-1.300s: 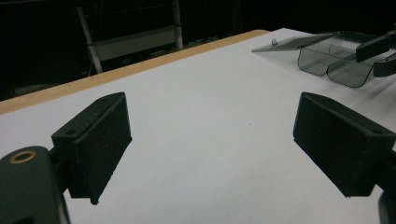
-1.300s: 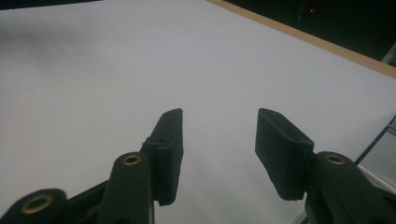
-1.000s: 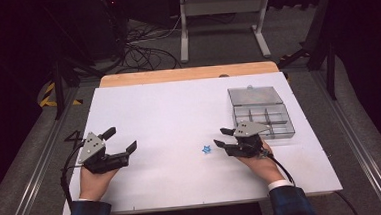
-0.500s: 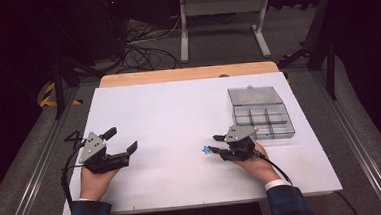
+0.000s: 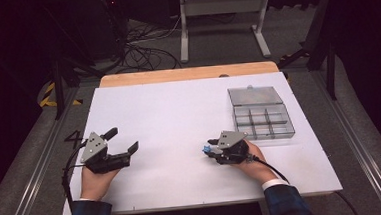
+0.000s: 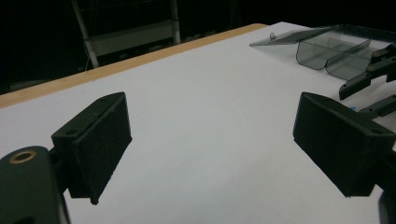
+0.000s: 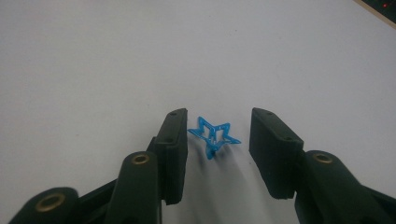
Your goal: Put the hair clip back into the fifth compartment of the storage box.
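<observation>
Flanking blue star [image 7: 213, 134], hand-held gripper [image 7: 215, 156], apparently unlabelled

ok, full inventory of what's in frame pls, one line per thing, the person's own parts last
star: 1, blue, flat on the mat, between the right gripper's jaws, not yet pinched
box: 1, clear grey with compartments, lid open, far right of the mat
mat: 1, white, covers the table top
table: 1, wood edge showing at the far side
stand: 1, grey metal, on the floor beyond the table
cables: a tangle, black, on the floor beyond the table
left gripper: 1, black, jaws wide open, near left of the mat
right gripper: 1, black, jaws have just been closing around the star
hands: 2, one on each gripper, dark sleeves
</observation>
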The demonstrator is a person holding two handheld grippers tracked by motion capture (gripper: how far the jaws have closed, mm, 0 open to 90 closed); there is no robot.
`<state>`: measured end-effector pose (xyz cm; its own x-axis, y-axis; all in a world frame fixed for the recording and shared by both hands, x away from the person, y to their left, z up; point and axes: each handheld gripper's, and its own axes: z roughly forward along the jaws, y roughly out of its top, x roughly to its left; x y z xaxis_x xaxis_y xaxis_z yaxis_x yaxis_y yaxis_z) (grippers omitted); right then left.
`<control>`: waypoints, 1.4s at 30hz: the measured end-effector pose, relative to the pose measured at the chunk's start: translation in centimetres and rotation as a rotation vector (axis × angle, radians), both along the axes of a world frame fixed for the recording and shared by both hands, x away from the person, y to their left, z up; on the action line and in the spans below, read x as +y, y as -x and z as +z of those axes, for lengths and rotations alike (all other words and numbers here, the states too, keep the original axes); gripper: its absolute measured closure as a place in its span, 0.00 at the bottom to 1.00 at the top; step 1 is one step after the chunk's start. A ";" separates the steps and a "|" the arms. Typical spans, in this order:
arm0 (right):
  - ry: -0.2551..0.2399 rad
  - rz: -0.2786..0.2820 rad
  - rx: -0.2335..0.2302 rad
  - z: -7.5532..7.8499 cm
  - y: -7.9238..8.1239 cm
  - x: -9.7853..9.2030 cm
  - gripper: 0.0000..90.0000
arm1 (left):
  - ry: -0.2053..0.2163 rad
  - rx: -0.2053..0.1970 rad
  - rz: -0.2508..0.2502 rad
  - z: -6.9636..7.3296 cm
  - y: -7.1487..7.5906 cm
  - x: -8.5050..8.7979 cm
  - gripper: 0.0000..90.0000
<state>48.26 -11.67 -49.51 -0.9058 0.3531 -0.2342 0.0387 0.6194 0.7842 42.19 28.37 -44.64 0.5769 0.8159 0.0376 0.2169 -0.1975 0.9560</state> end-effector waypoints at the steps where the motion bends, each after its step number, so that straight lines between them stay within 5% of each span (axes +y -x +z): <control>1: 0.008 -0.001 -0.003 0.0 0.0 0.1 0.63 | -0.002 0.001 0.000 0.0 0.0 0.0 0.13; 14: 0.043 0.028 -0.032 -0.2 -0.1 0.8 0.66 | -0.002 0.012 -0.003 -0.1 -0.1 -0.1 0.13; 33: 0.031 -0.015 0.026 -0.2 -0.7 0.8 0.94 | -0.008 0.011 -0.007 -0.1 -0.1 -0.1 0.13; 42: -0.005 -0.037 0.038 0.1 -0.9 0.3 0.99 | -0.005 0.008 -0.004 -0.1 -0.1 0.0 0.13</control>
<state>49.11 -11.36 -49.42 -0.9004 0.3872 -0.1982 0.0911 0.6133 0.7846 42.26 28.33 -44.71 0.5805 0.8135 0.0369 0.2235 -0.2027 0.9534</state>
